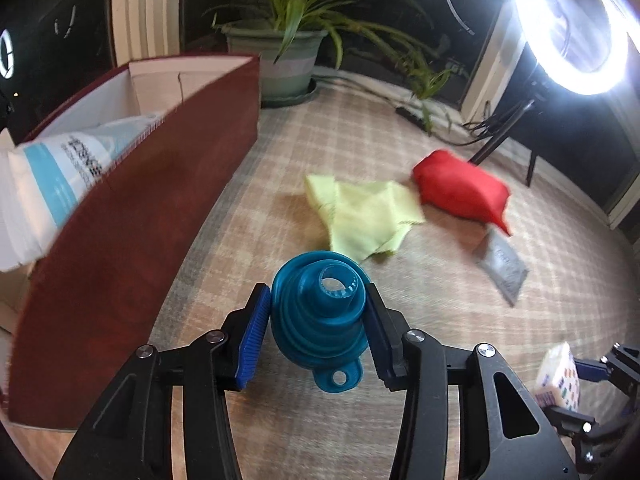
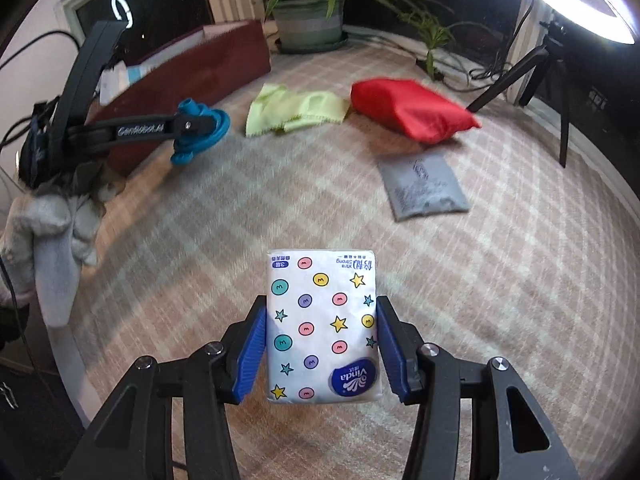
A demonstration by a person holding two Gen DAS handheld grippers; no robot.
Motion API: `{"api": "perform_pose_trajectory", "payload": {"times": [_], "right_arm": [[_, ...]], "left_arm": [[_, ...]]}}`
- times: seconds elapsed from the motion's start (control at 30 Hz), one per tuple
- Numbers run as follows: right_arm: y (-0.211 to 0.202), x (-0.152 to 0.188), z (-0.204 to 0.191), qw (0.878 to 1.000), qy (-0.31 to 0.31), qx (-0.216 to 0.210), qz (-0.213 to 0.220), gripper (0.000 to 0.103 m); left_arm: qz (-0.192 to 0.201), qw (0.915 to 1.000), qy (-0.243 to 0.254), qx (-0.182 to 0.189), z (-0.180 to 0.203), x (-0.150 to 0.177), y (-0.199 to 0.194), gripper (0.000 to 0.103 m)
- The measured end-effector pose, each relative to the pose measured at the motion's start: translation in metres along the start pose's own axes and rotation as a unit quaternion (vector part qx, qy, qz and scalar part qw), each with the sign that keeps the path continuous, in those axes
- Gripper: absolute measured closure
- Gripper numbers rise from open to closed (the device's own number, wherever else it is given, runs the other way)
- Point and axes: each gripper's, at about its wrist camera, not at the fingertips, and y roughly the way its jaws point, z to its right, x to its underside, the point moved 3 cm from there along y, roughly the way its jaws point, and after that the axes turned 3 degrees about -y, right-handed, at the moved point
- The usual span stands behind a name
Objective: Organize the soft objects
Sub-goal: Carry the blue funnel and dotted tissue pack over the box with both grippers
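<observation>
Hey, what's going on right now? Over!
Left hand-held gripper shut on funnel. Right hand-held gripper shut on tissue pack. Box near left, path open.

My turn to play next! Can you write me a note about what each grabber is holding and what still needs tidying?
Left gripper: jaws shut on the blue funnel, held above the table beside the red box.
Right gripper: jaws shut on the tissue pack, held above the table.
Done: a blue-and-white packet already sticks out of the box.
Left: box both held things, then the yellow cloth, the red pouch and the grey packet, all lying on the table.
</observation>
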Motion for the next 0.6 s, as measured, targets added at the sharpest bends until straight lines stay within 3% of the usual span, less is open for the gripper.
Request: {"api": "perform_pose_trajectory", "payload": {"times": [0.33,0.6], "right_arm": [[-0.033,-0.064,0.002,0.998,-0.012,-0.004,0.06,0.056],[-0.048,-0.156,-0.024,0.991,-0.035,-0.047,0.118,0.056]], "left_arm": [[0.039,0.999,0.001,0.019,-0.005,-0.046,-0.058,0.058],[0.057,0.998,-0.008,-0.025,-0.065,-0.094,-0.094,0.058]]}}
